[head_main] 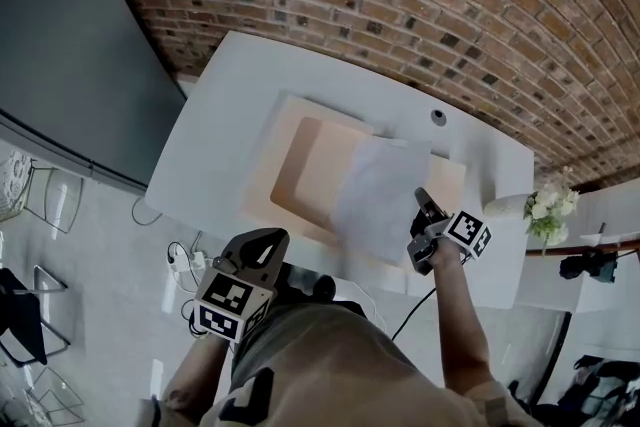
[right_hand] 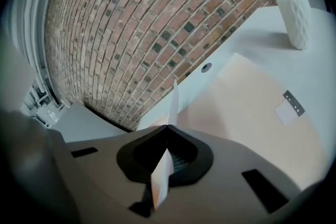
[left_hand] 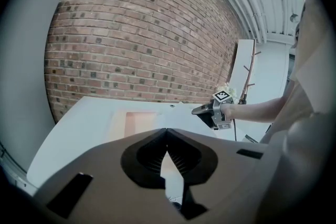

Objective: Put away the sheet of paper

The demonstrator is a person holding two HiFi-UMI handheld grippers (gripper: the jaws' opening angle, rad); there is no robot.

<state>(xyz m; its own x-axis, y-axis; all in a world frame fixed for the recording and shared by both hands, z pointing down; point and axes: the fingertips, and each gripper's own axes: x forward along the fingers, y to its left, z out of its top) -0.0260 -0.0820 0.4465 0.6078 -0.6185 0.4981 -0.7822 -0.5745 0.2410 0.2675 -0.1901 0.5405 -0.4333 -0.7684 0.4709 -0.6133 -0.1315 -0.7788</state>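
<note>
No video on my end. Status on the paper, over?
Right gripper shut on sheet of paper, over the peach mat. Left gripper shut, empty, off the table's near edge. Flower vase far right, clear.

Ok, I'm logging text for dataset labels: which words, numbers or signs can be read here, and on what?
No readable words or numbers.
Cube on the left gripper: square black-and-white marker, a pattern, not text.
Cube on the right gripper: same kind of marker.
Small tag on the desk mat: too small to read.
Sheet of paper: no print visible.
</note>
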